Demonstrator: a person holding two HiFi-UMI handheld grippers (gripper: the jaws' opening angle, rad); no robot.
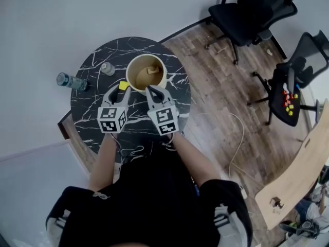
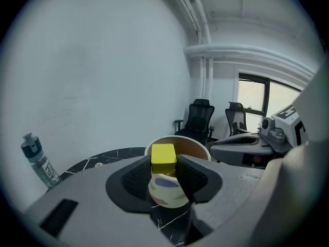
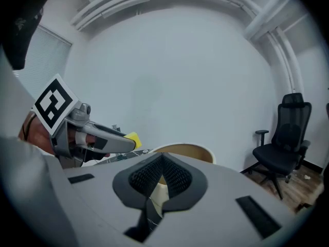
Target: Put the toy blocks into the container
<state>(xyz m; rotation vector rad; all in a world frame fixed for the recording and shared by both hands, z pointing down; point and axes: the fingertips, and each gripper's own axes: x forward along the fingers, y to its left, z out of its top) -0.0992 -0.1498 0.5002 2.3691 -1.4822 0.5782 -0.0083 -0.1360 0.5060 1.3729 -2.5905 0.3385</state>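
A clear bottle (image 1: 71, 81) lies at the far left edge of the round black marble table (image 1: 92, 112). Next comes the left gripper (image 1: 121, 90), its jaws clamped on a yellow block (image 2: 163, 157), held in the air just short of the container's rim. The tan container (image 1: 138, 72) stands near the table's far side (one pale block (image 1: 152, 70) already lies inside it). Just beside it, the right gripper (image 1: 152, 91) hangs with its jaws pressed together on nothing, tips close to the rim. Office chairs (image 1: 247, 12) stand well apart on the wooden floor.
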